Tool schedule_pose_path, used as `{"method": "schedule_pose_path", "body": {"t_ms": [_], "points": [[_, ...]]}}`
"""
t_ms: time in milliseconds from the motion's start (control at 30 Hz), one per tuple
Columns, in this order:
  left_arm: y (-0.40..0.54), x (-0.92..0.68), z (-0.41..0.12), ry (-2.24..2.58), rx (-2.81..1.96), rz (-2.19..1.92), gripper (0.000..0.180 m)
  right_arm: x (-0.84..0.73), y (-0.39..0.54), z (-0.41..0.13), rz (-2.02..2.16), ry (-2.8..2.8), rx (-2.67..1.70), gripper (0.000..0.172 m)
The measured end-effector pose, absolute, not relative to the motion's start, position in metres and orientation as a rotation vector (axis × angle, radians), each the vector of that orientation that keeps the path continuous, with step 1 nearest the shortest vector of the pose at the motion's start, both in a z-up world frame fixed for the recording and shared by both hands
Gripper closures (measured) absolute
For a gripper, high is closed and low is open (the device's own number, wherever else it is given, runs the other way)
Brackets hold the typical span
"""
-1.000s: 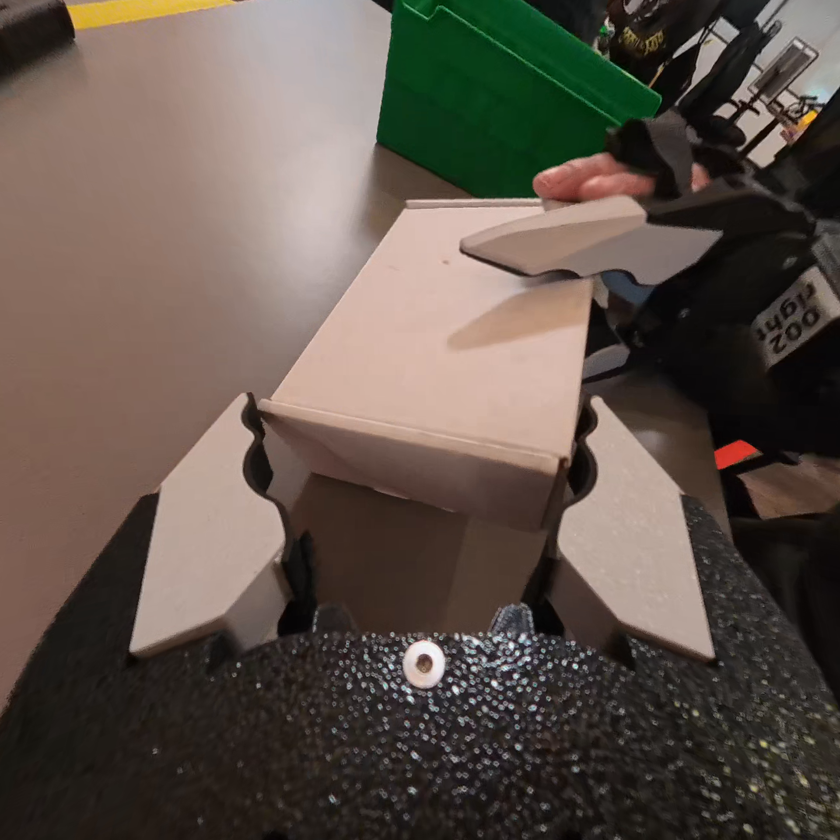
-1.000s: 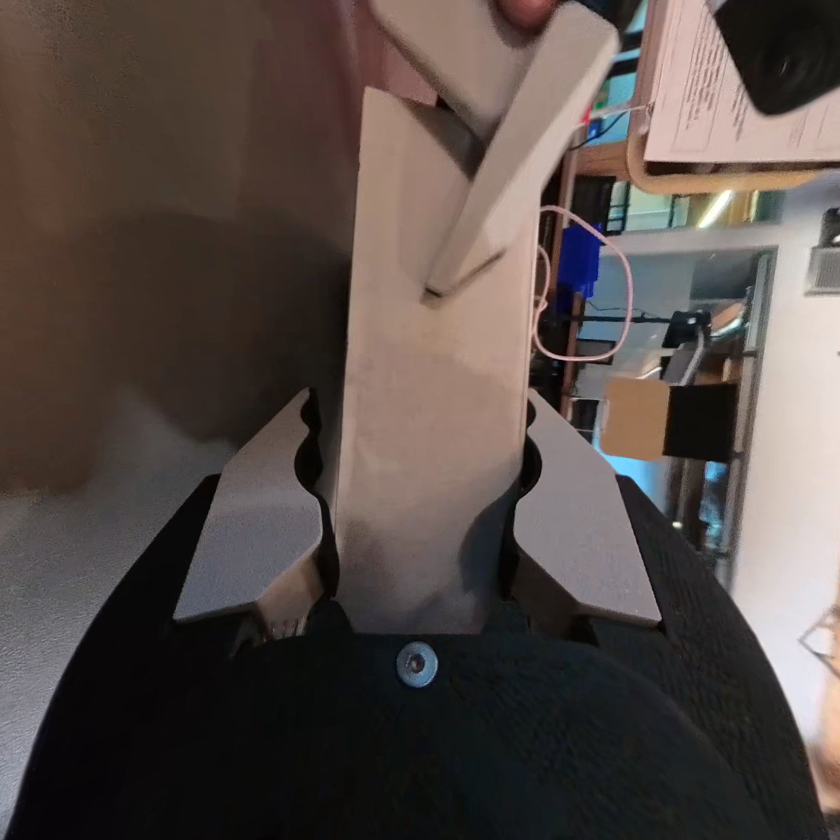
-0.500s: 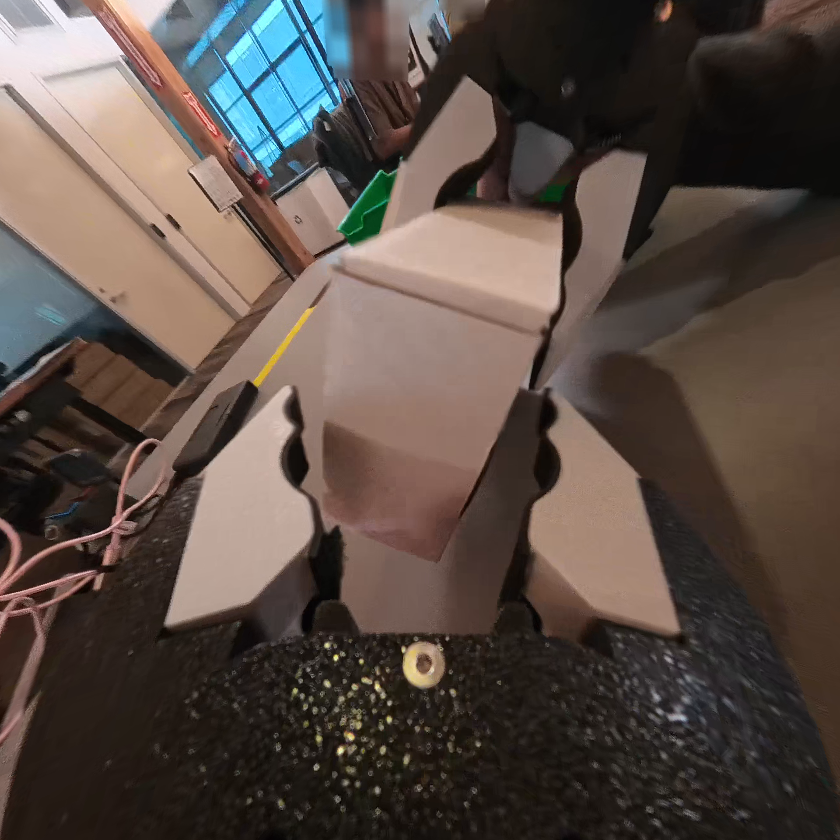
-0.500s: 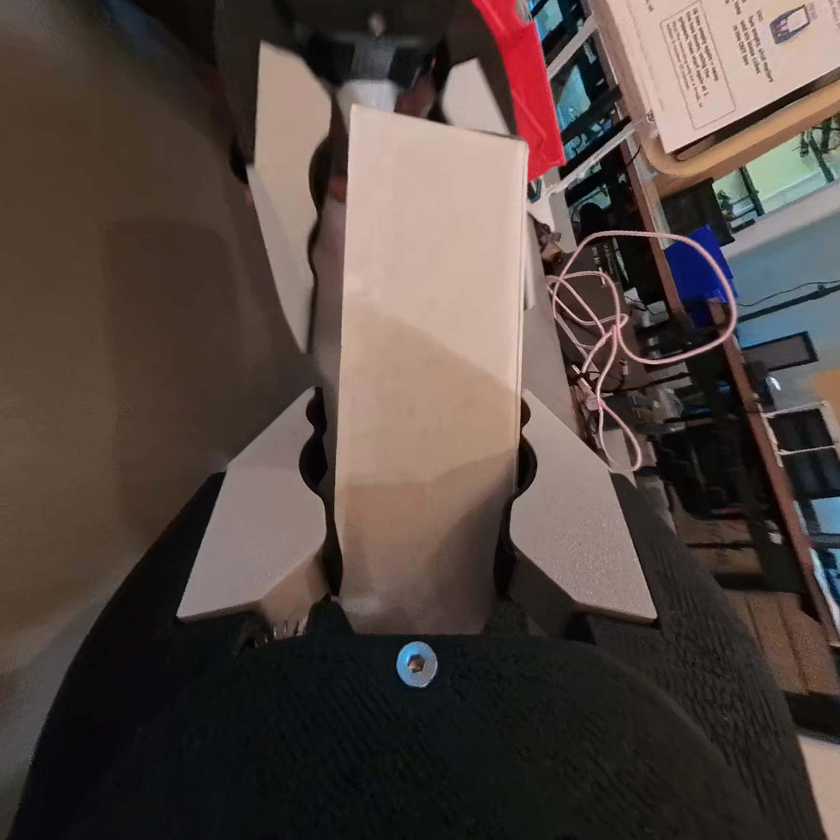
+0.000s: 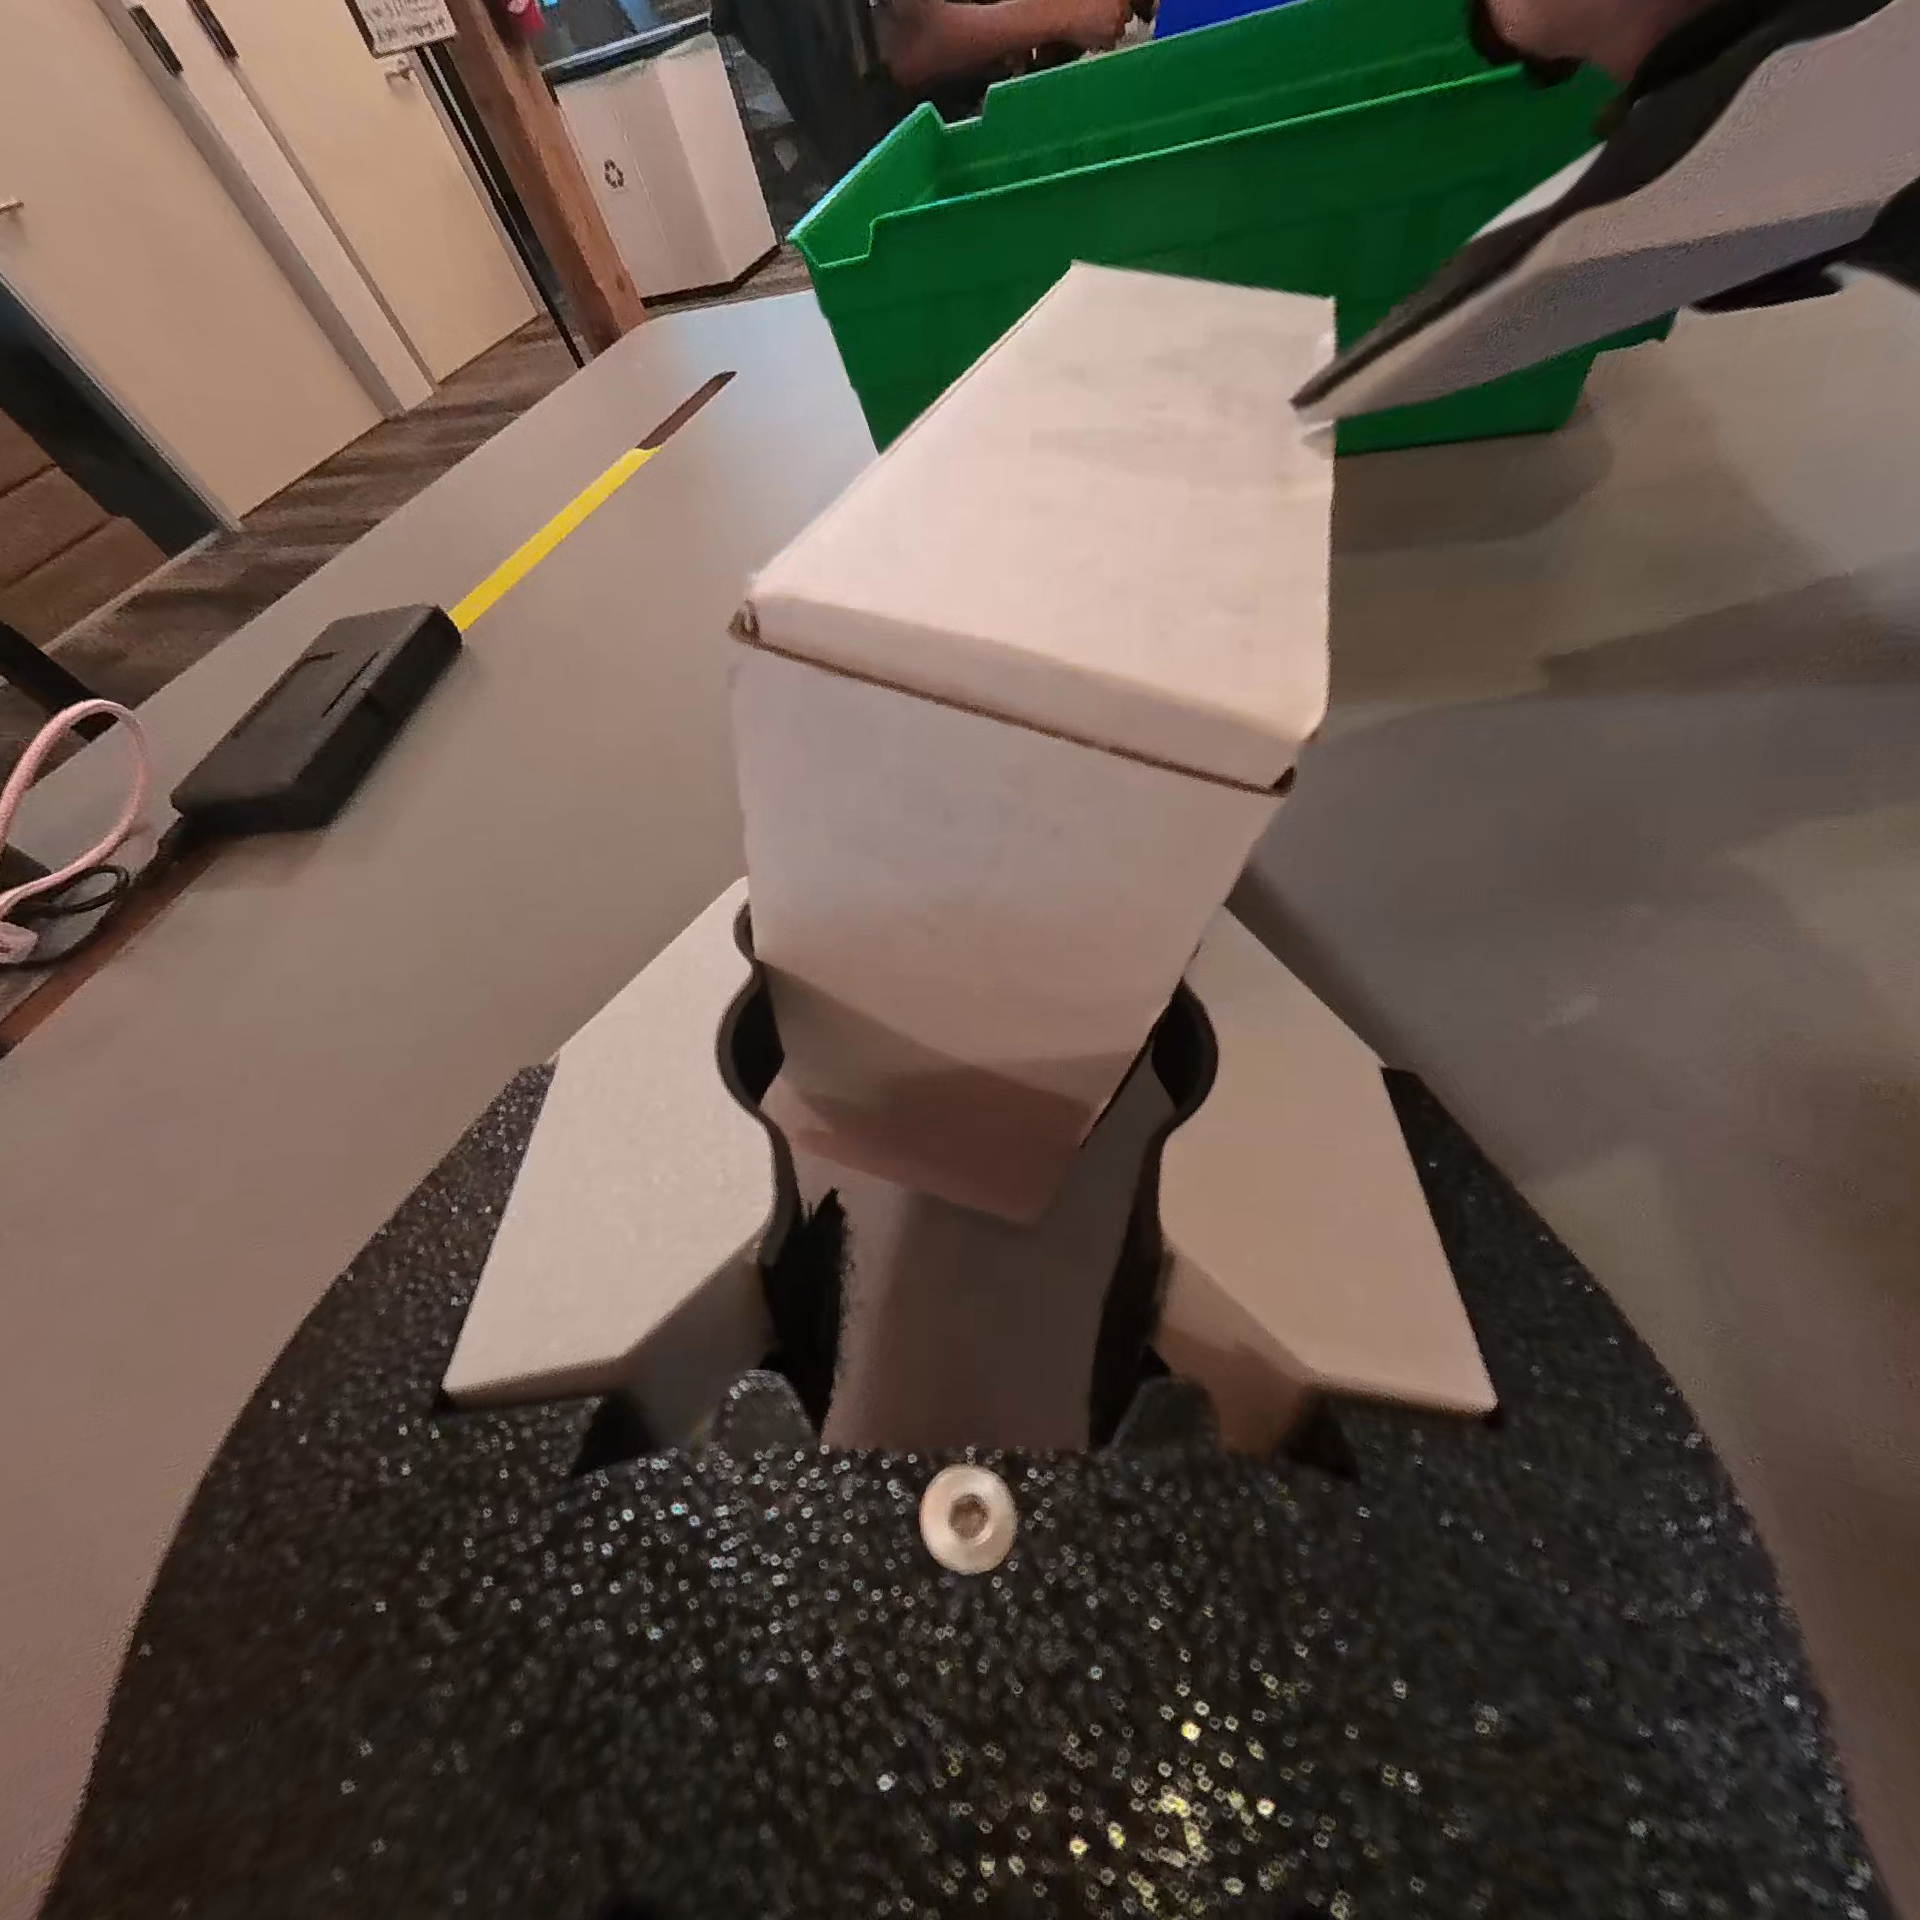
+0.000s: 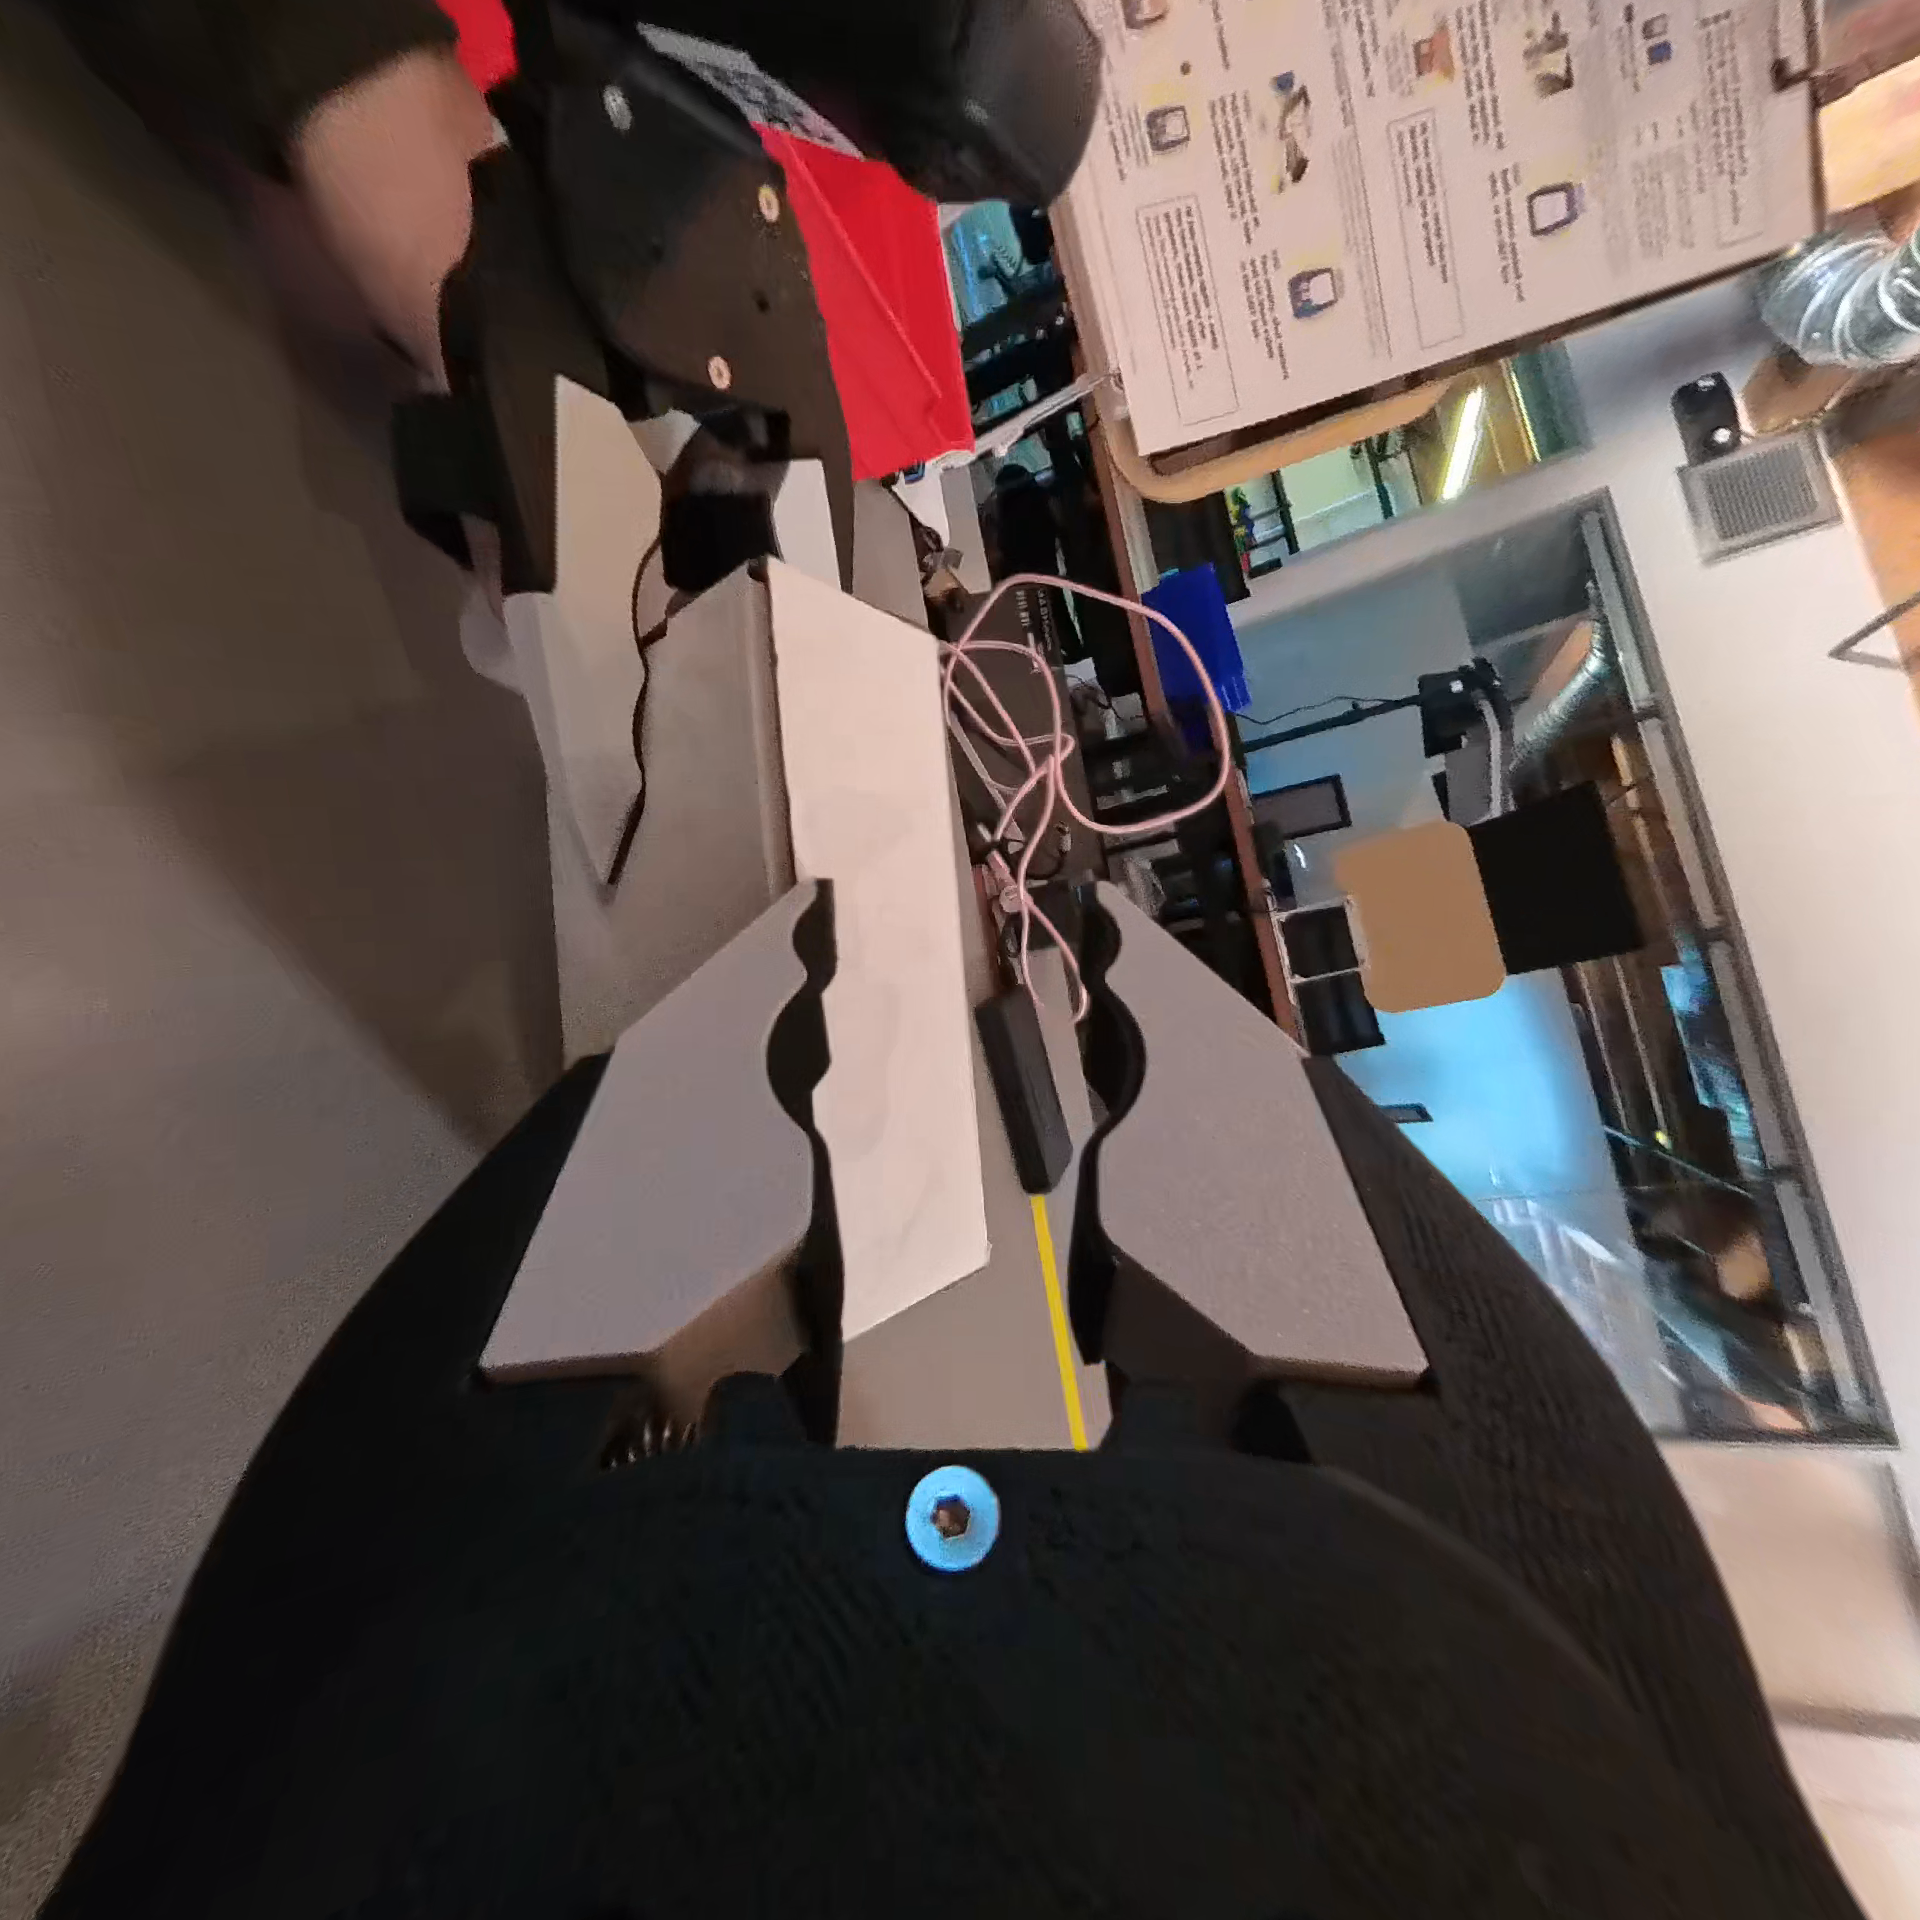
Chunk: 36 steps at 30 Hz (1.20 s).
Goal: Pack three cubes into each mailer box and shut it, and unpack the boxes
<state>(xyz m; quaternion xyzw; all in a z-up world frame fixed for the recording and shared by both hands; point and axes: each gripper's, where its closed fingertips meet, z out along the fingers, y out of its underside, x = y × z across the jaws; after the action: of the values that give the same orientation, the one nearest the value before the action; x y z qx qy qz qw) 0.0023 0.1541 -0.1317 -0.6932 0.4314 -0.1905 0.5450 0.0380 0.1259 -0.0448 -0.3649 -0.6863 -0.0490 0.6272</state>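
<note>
On the grey tabletop point(image 5: 312, 987), just in front of the green bin point(image 5: 1143, 239), sits the white mailer box point(image 5: 1049, 623), lid down, its near end set between the pads of the left hand-held gripper point(image 5: 971, 997), which looks clamped on its two side walls. The right hand-held gripper point(image 6: 961, 997) stands open: one pad lies against the box face, the other is clear of it with tabletop showing between. This box is thin corrugated card, light, stiff along its folds but likely to dent if pinched mid-panel, and smooth enough to slip, so the corners and folded edges are the safer places to grip. There is open tabletop to the right; to the left lie a black block point(image 5: 312, 717) and a pink cable point(image 5: 62, 790), and the bin closes off the far side.
</note>
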Motion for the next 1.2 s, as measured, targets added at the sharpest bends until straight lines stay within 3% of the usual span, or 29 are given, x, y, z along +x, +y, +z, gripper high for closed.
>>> {"method": "schedule_pose_path", "body": {"t_ms": [133,667,933,1000,1200], "points": [[0.155,0.001,-0.135,1.009,-1.671,-0.480,0.109,0.034,0.124,-0.053,-0.147,-1.632,-0.826,0.139],[0.156,-0.001,-0.138,1.048,-1.646,-0.457,0.112,0.036,0.131,-0.051,-0.234,-1.613,-0.848,0.132],[0.155,0.004,-0.145,1.098,-1.661,-0.417,0.112,0.036,0.136,-0.062,-0.420,-1.601,-0.748,0.150],[0.156,0.003,-0.142,1.087,-1.641,-0.415,0.113,0.035,0.136,-0.067,-0.444,-1.640,-0.751,0.167],[0.163,-0.006,-0.145,1.238,-1.445,-0.062,0.112,0.035,0.122,-0.050,-0.202,-1.718,-0.948,0.172]]}}
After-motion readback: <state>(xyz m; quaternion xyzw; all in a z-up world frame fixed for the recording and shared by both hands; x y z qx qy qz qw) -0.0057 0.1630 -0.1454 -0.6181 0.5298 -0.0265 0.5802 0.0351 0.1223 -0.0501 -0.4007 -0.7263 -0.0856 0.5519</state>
